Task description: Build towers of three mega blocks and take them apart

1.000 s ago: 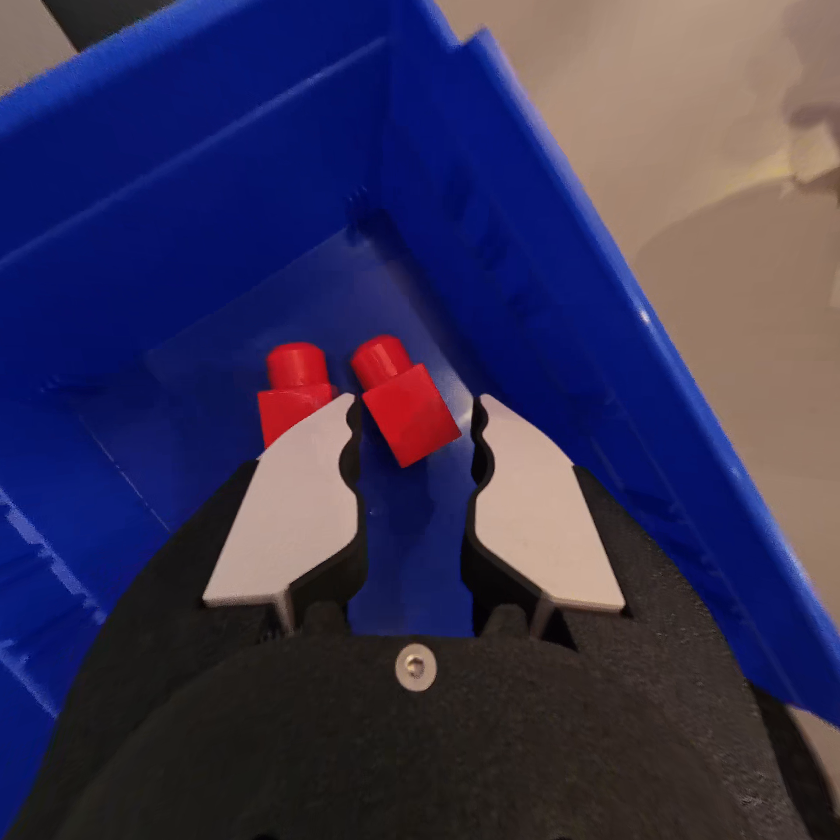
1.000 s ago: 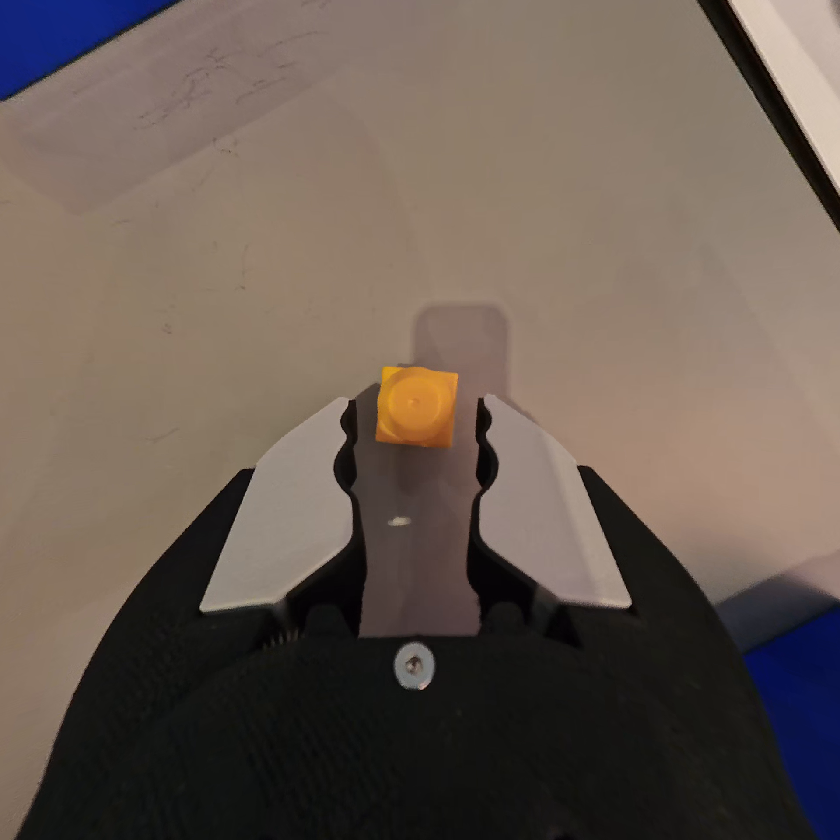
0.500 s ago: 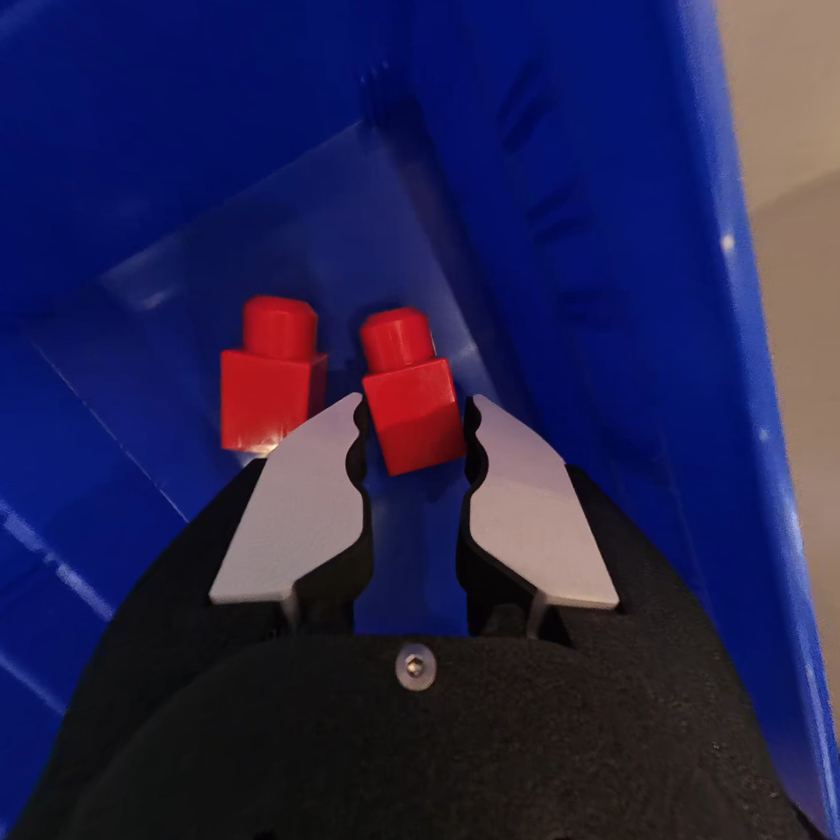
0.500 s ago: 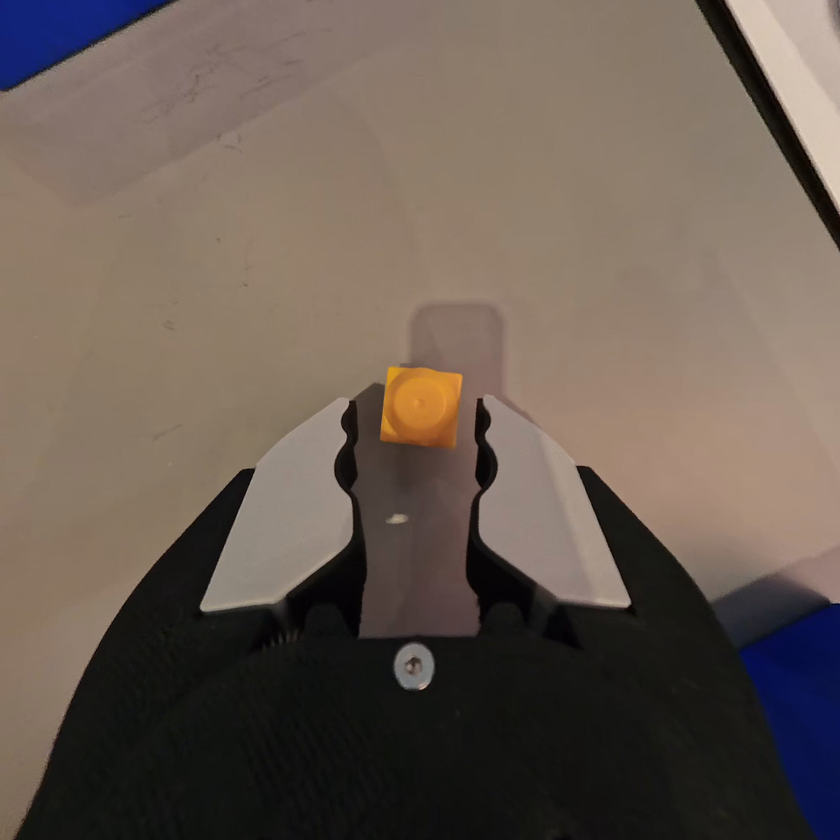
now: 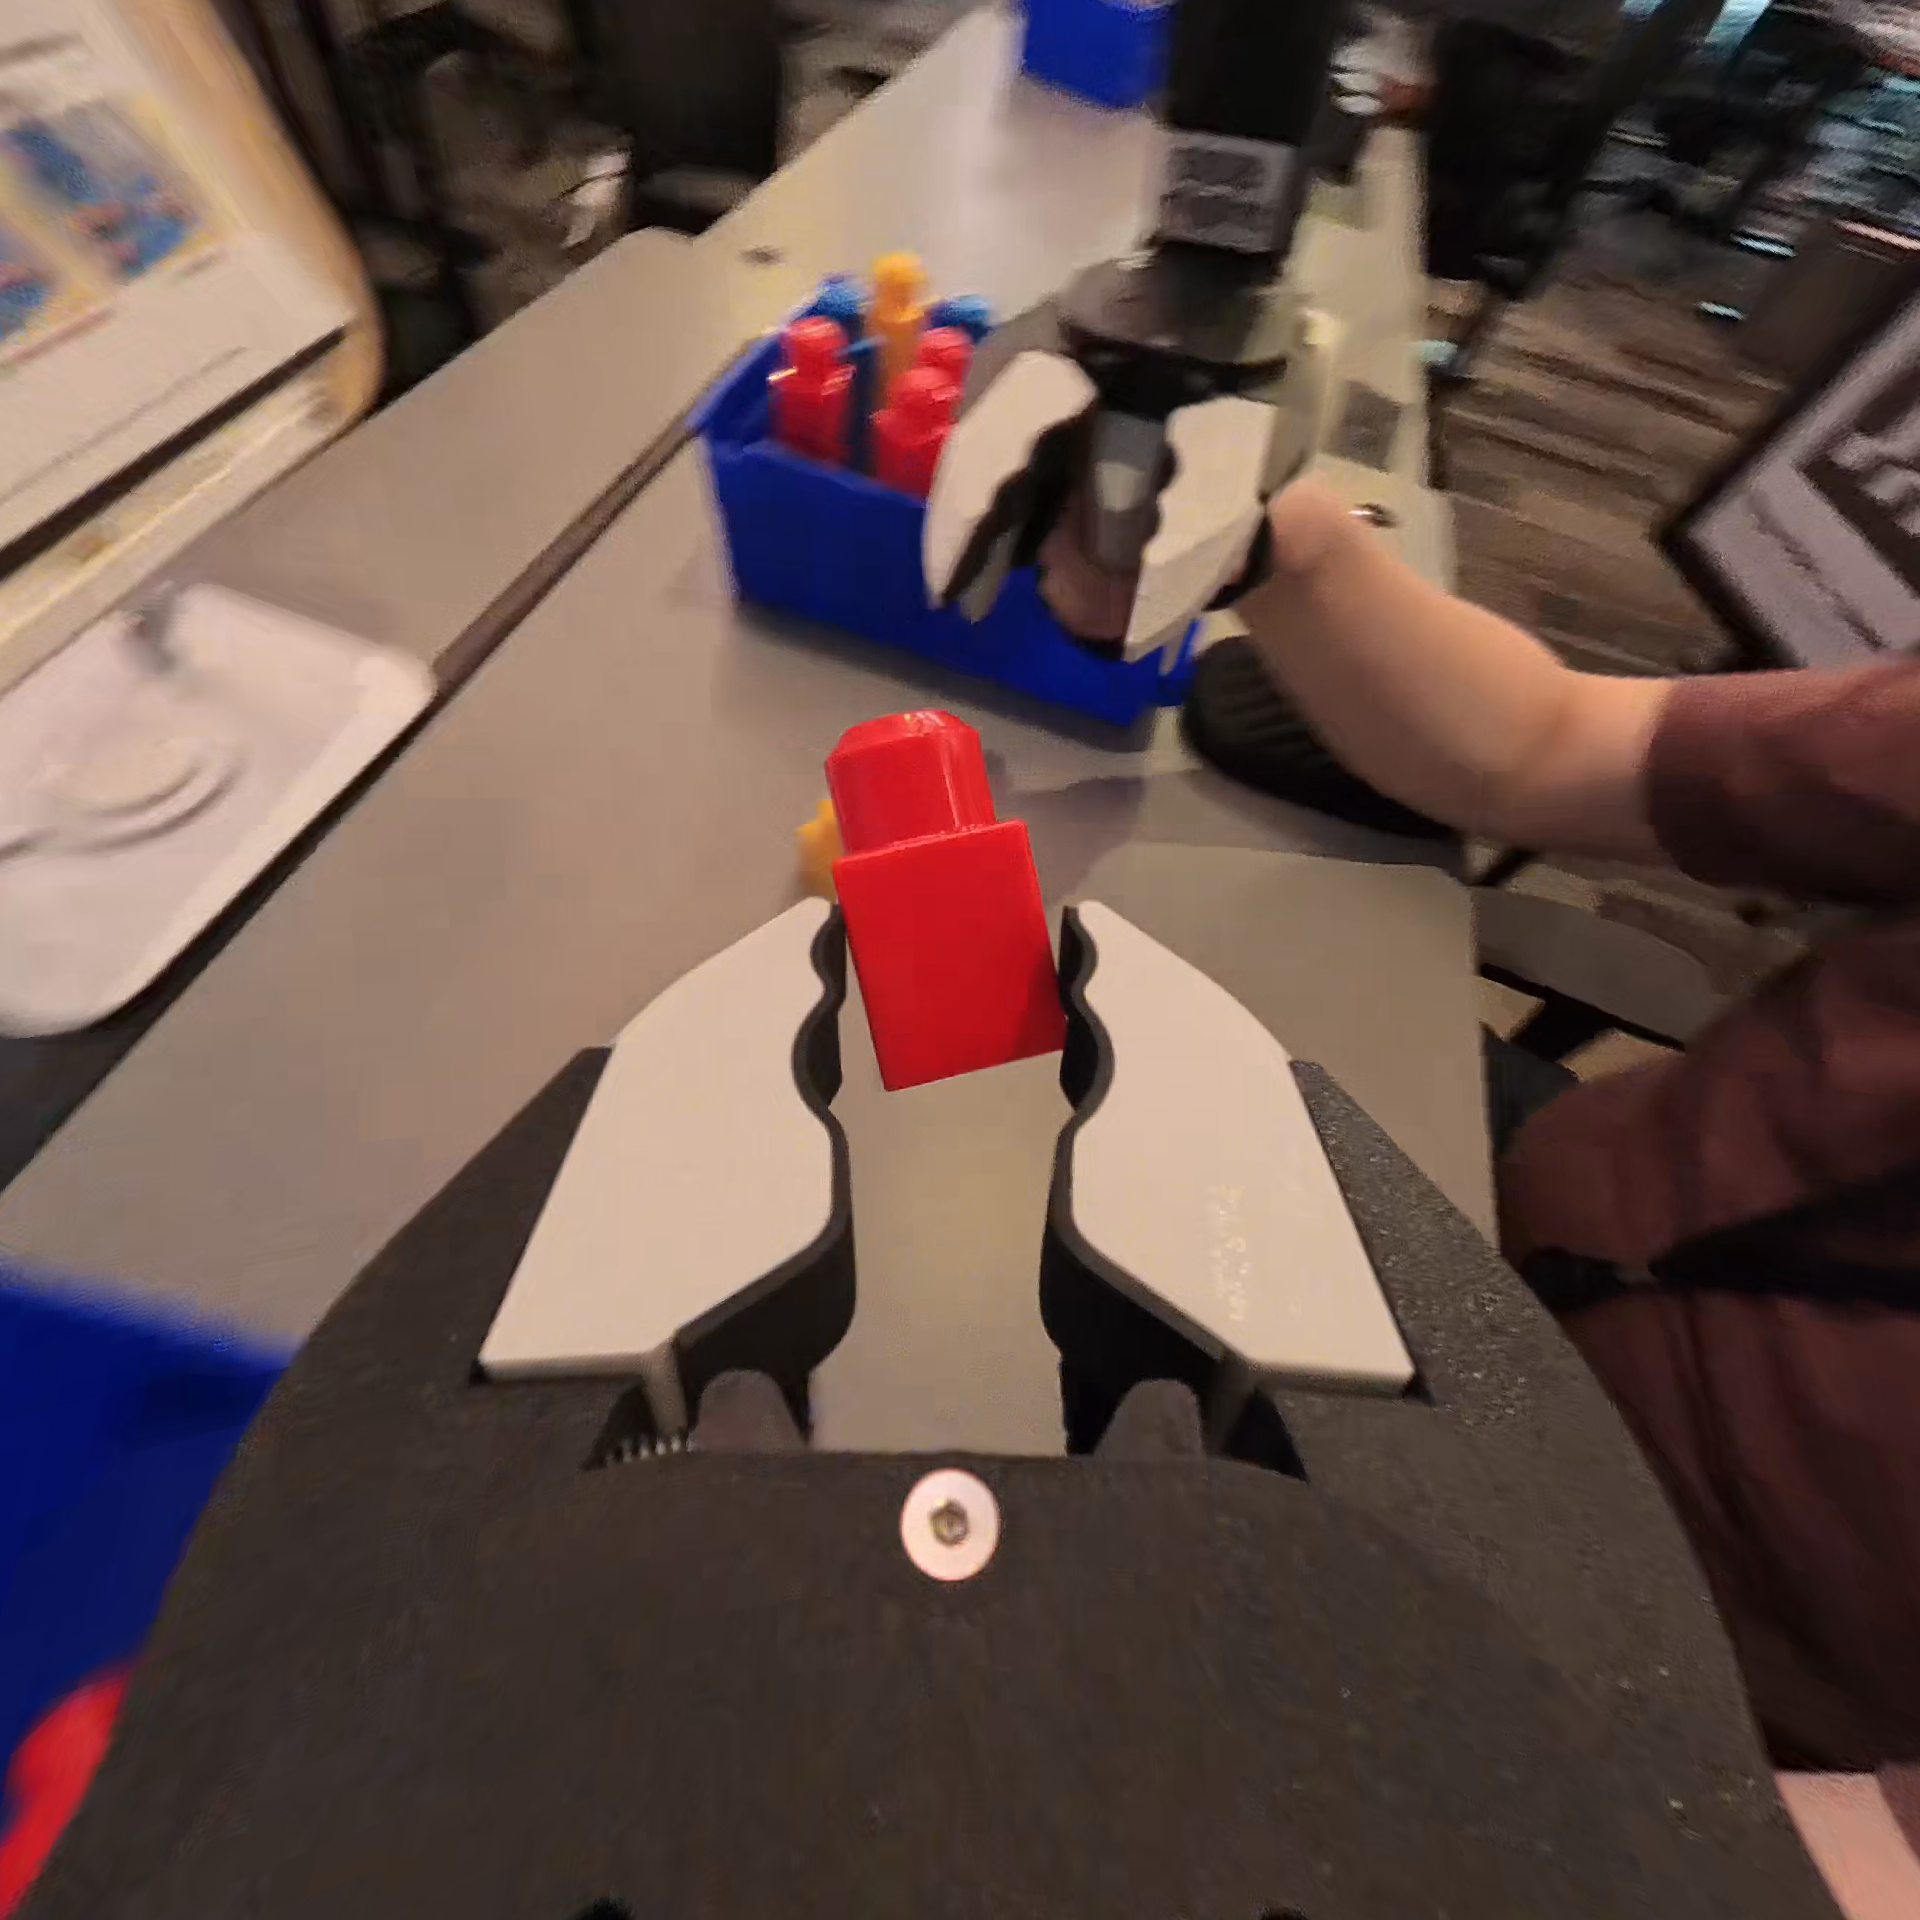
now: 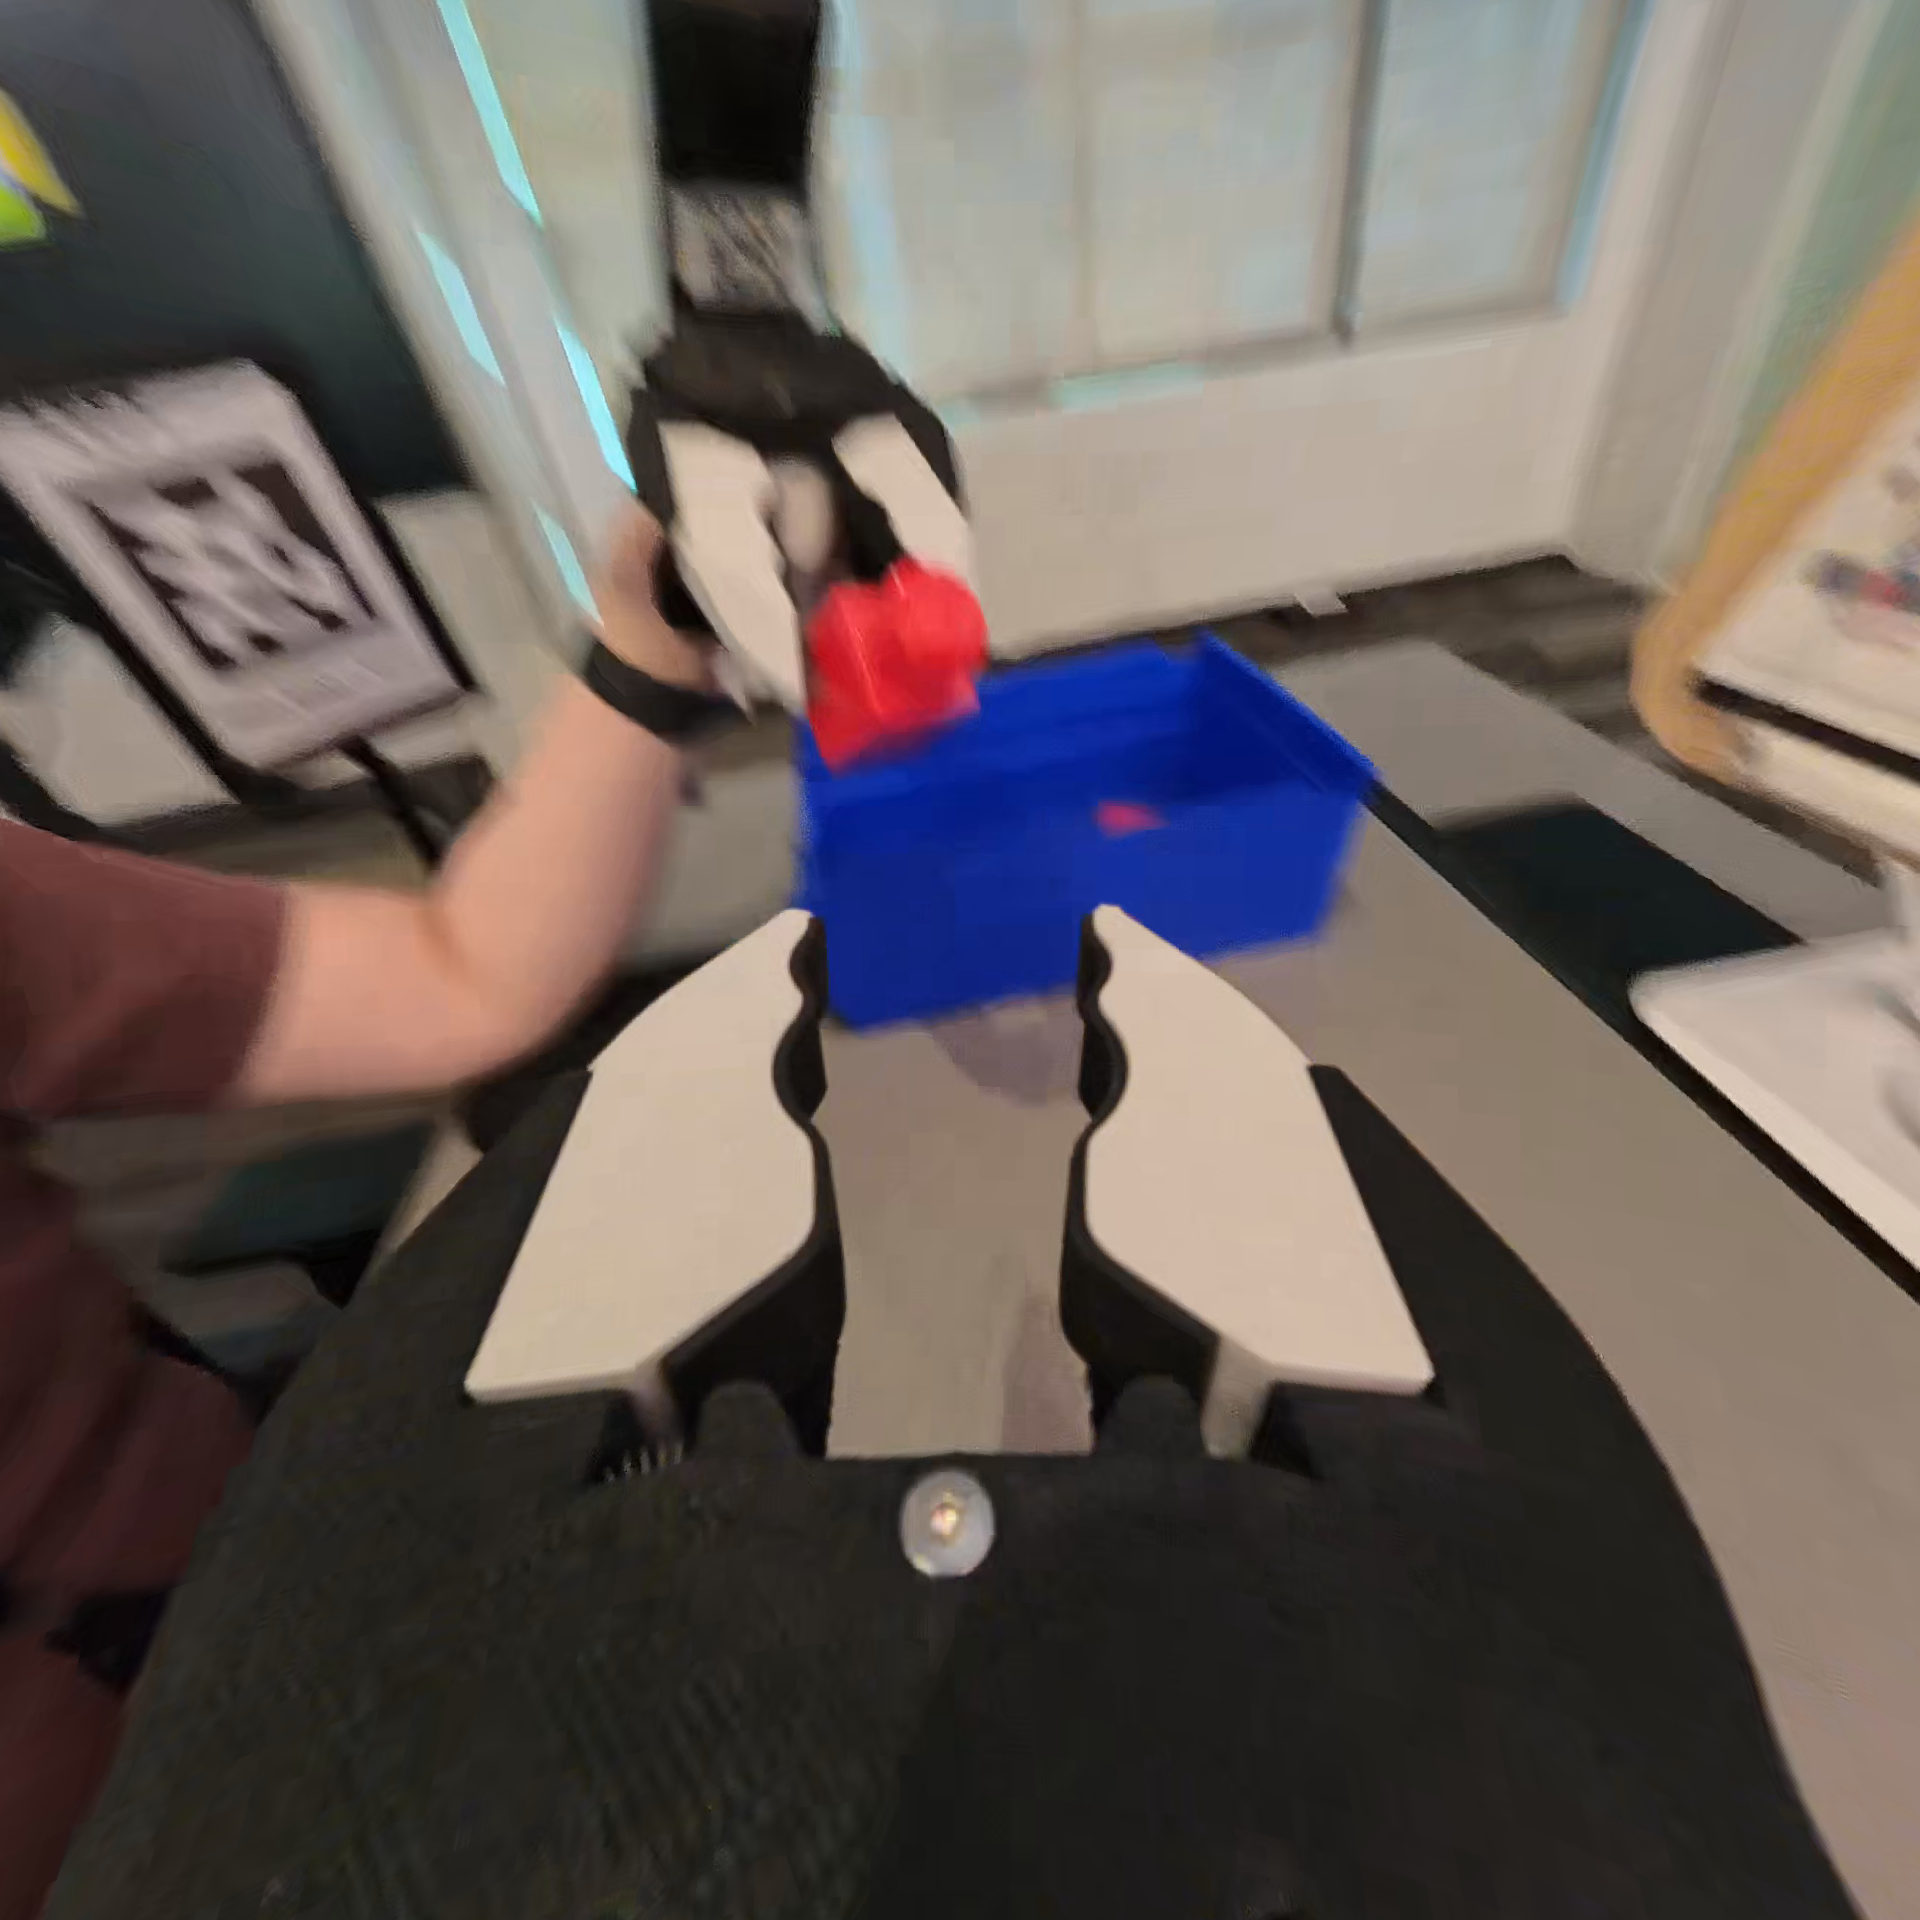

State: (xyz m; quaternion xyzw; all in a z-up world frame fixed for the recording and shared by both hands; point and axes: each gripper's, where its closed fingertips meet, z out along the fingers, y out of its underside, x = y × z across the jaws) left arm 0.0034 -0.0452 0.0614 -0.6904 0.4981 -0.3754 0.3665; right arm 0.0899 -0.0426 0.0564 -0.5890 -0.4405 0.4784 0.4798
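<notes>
Pointing stud-forward, slightly tilted, the red block (image 5: 940,956) sits clamped in the left claw (image 5: 948,971).

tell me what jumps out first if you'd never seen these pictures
The red block clamped between the left gripper fingers, lifted above the grey table. Beyond it, the blue bin crowded with red, blue and orange towers, and the right gripper hanging open with nothing between its fingers.

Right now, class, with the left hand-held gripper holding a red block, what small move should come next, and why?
Probably carry the red block in the left hand-held gripper toward the orange block on the table just beyond it, since a tower needs stacking.
</notes>
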